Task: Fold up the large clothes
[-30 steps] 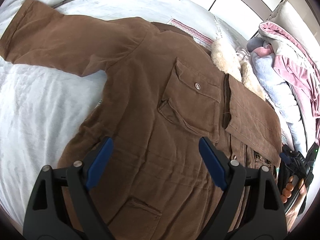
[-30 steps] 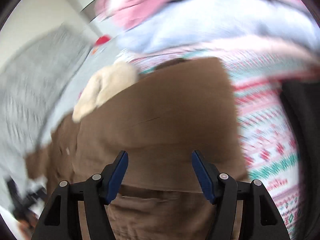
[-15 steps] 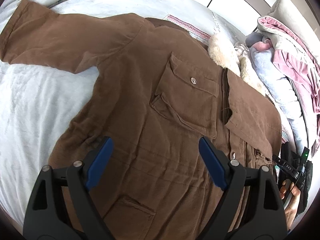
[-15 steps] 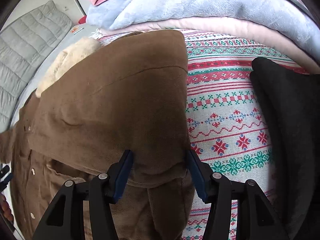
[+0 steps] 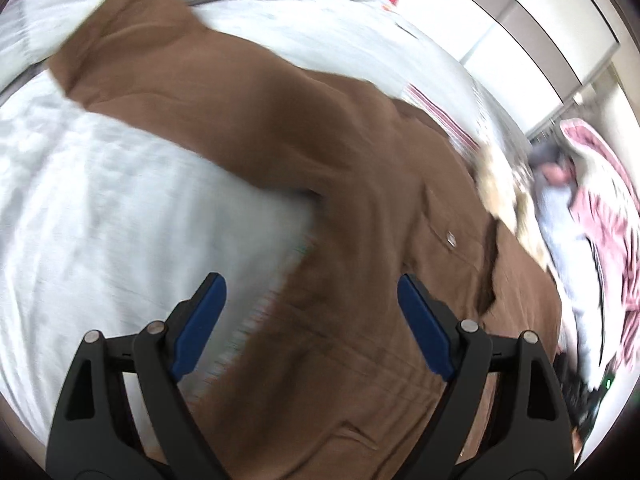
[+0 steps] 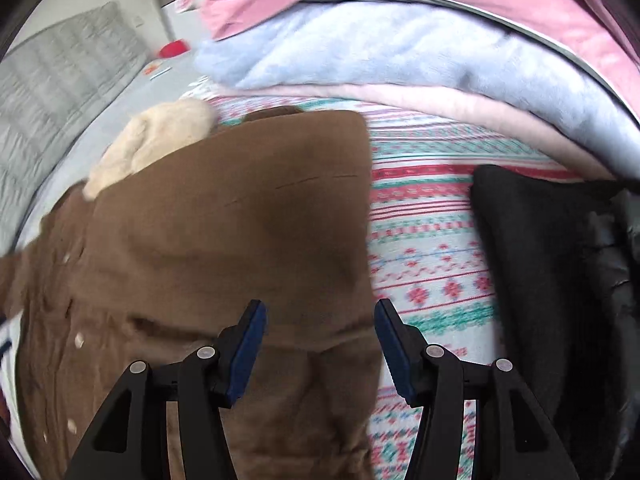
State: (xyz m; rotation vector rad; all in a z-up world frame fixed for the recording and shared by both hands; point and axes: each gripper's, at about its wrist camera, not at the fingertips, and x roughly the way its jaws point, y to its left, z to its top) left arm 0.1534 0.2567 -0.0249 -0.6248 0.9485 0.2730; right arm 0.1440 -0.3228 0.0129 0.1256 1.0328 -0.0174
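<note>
**Jacket spread on bed, both grippers unloaded; sleeve folds at risk**

Position of garment: the brown corduroy jacket with cream fleece collar (image 5: 340,208) lies front-up across the pale grey quilted bed (image 5: 100,220). One sleeve extends toward the far left. On the opposite side a sleeve appears to be laid over the chest, its cuff edge beside the red-and-green patterned knit blanket (image 6: 424,264).

Left gripper (image 5: 308,320): jaws released and wide, holding nothing, poised above the jacket's side seam below the armpit. The view is motion-blurred, so contact with the cloth cannot be confirmed.

Right gripper (image 6: 318,338): jaws parted, holding nothing, straddling the edge of the folded-over brown panel.

Surroundings: a stack of pale blue and pink fleece blankets (image 6: 400,52) at the far side, and a black garment (image 6: 540,260) to the right.

Risks, as judged:
- Thick fabric may slip from a shallow pinch, undoing the fold.
- A deep bite could gather the patterned blanket along with the jacket.
- Dragging the extended sleeve could shift the whole garment and skew the fold.
</note>
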